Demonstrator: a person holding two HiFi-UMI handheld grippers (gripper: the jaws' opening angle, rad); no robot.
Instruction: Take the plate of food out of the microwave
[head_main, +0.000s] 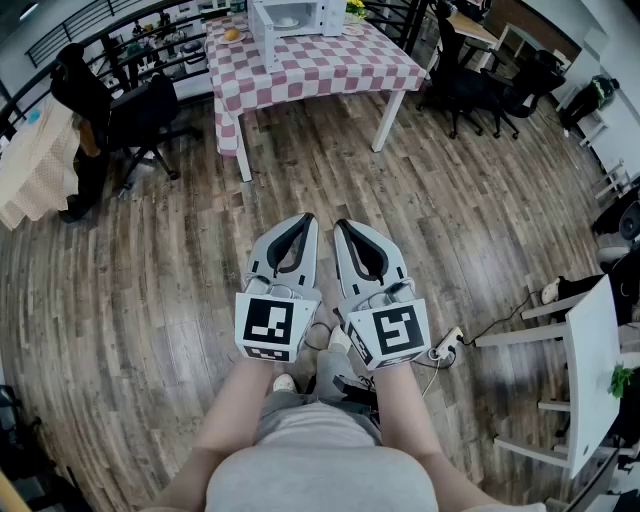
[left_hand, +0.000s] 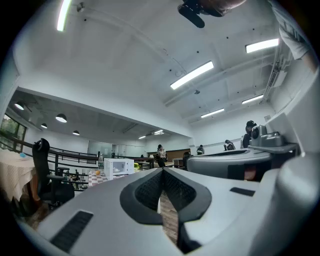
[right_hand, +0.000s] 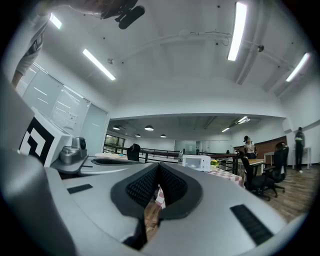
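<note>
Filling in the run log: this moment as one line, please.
left gripper: shut, empty | right gripper: shut, empty | microwave: on checkered table, far ahead, untouched

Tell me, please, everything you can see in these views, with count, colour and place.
table: one, red-and-white checked cloth, far centre
microwave: one, white, on that table
orange: one, orange, left of the microwave
flowers: one bunch, yellow, right of the microwave
office chairs: at least three, black, either side of the table
covered table: one, cream cloth, left edge
shelf unit: one, white, right edge
power strip: one, white, on the floor
floor: brown wood
people: a few, far back
left gripper: one, pale grey, shut, empty
right gripper: one, pale grey, shut, empty
</note>
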